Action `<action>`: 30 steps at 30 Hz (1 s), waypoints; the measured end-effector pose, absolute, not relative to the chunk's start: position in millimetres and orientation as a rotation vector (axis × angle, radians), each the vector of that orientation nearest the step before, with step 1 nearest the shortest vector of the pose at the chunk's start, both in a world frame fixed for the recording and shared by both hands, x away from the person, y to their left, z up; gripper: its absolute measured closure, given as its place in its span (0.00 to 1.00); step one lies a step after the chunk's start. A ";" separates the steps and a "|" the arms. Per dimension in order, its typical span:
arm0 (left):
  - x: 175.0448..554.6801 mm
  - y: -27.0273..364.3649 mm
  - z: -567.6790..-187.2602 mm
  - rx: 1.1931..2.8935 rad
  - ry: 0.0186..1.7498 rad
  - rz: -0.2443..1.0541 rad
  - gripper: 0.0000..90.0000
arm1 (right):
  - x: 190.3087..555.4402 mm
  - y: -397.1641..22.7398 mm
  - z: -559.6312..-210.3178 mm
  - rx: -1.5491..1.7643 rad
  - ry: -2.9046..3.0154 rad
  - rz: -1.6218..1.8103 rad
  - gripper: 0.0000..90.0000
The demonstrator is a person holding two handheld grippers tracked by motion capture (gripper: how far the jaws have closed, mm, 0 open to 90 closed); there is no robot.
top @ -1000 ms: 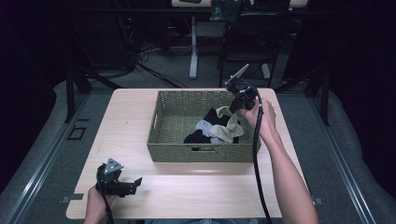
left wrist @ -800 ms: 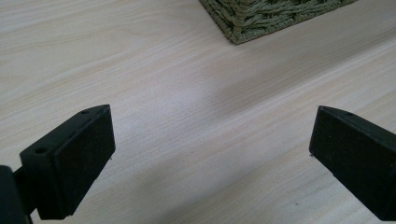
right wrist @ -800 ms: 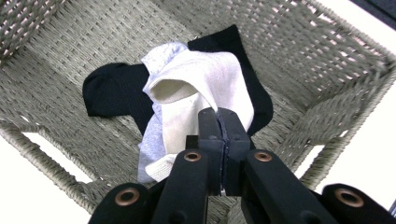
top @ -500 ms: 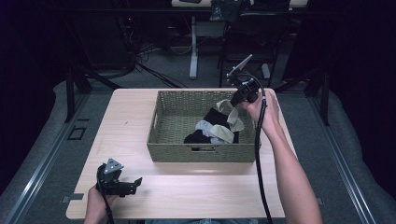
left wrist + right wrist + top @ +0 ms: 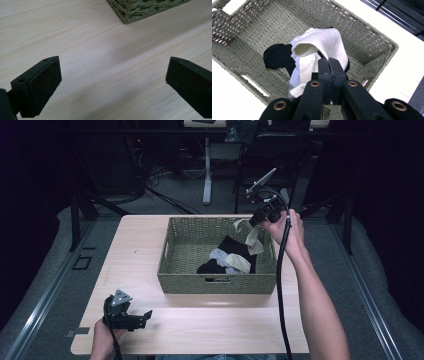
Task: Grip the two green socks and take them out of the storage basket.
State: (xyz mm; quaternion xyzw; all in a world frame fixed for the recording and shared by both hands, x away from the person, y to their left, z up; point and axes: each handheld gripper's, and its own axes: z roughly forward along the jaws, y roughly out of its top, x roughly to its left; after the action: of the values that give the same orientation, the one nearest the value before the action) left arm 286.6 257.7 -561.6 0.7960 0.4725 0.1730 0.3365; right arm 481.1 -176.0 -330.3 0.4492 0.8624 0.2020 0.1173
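Observation:
A woven olive basket stands mid-table. Above its far right corner my right gripper is shut on a cream sock, which hangs down over the basket. In the right gripper view the closed jaws pinch that cream sock above a black sock and a grey sock lying in the basket. More socks, black, grey and cream, lie on the basket floor. My left gripper rests open on the table's near left; nothing lies between its jaws.
The light wooden table has bare room left of and in front of the basket. A basket corner lies ahead of the left gripper. The right gripper's cable hangs along the forearm. Dark floor and desk legs lie beyond the far edge.
My right gripper has risen and drawn back toward the basket's far right corner, lifting the cream sock off the pile. The left gripper has stayed still.

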 end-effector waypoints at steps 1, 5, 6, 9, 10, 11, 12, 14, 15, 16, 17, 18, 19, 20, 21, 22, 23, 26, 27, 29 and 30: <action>286.6 257.7 -561.5 2.076 1.232 0.451 0.00 | 480.7 -176.6 -329.3 1.320 2.516 0.604 1.00; 286.7 257.5 -561.6 2.076 1.232 0.451 0.00 | 478.6 -183.0 -321.9 1.322 2.504 0.609 1.00; 286.7 257.5 -561.6 2.075 1.232 0.451 0.00 | 477.6 -184.2 -320.1 1.332 2.500 0.607 1.00; 286.7 257.6 -561.7 2.075 1.233 0.451 0.00 | 475.6 -190.2 -315.4 1.329 2.484 0.618 1.00; 286.7 257.6 -561.6 2.076 1.233 0.452 0.00 | 474.6 -192.2 -313.7 1.332 2.476 0.621 1.00; 286.7 257.5 -561.7 2.075 1.233 0.451 0.00 | 473.8 -194.6 -312.1 1.333 2.473 0.624 1.00; 286.7 257.4 -561.6 2.076 1.234 0.451 0.00 | 473.1 -196.2 -310.8 1.339 2.469 0.626 1.00; 286.8 257.5 -561.6 2.076 1.233 0.452 0.00 | 471.3 -201.0 -307.9 1.344 2.458 0.630 1.00; 286.7 257.5 -561.7 2.075 1.234 0.452 0.00 | 470.5 -203.7 -306.6 1.348 2.452 0.636 1.00; 286.8 257.5 -561.6 2.075 1.234 0.452 0.00 | 468.4 -209.7 -304.3 1.359 2.437 0.644 1.00; 286.8 257.5 -561.7 2.075 1.234 0.452 0.00 | 468.4 -209.7 -304.3 1.359 2.437 0.644 1.00; 286.8 257.4 -561.7 2.076 1.235 0.451 0.00 | 467.8 -212.0 -303.4 1.359 2.434 0.642 1.00; 286.8 257.4 -561.7 2.076 1.234 0.451 0.00 | 466.9 -214.6 -302.7 1.368 2.426 0.650 1.00; 286.8 257.4 -561.7 2.076 1.234 0.452 0.00 | 465.1 -221.2 -301.4 1.377 2.411 0.658 1.00; 286.8 257.4 -561.7 2.076 1.235 0.452 0.00 | 465.1 -221.2 -301.4 1.377 2.411 0.658 1.00; 286.9 257.5 -561.7 2.075 1.235 0.452 0.00 | 464.5 -223.7 -300.5 1.378 2.414 0.645 1.00; 286.8 257.3 -561.8 2.073 1.238 0.451 0.00 | 463.7 -226.3 -300.2 1.386 2.405 0.654 1.00; 286.9 257.4 -561.7 2.076 1.235 0.451 0.00 | 460.7 -235.3 -298.4 1.402 2.385 0.661 1.00; 286.9 257.3 -561.7 2.076 1.235 0.452 0.00 | 460.1 -237.4 -297.8 1.404 2.385 0.658 1.00; 286.9 257.3 -561.7 2.076 1.235 0.452 0.00 | 458.2 -243.5 -296.8 1.414 2.372 0.659 1.00; 286.9 257.3 -561.7 2.076 1.235 0.451 0.00 | 457.3 -246.2 -296.6 1.424 2.369 0.662 1.00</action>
State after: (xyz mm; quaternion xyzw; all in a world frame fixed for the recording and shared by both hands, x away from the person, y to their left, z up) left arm 286.9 257.3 -561.7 0.7959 0.4736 0.1730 0.3353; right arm 457.3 -246.2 -296.6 0.4955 0.8242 0.2304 0.1489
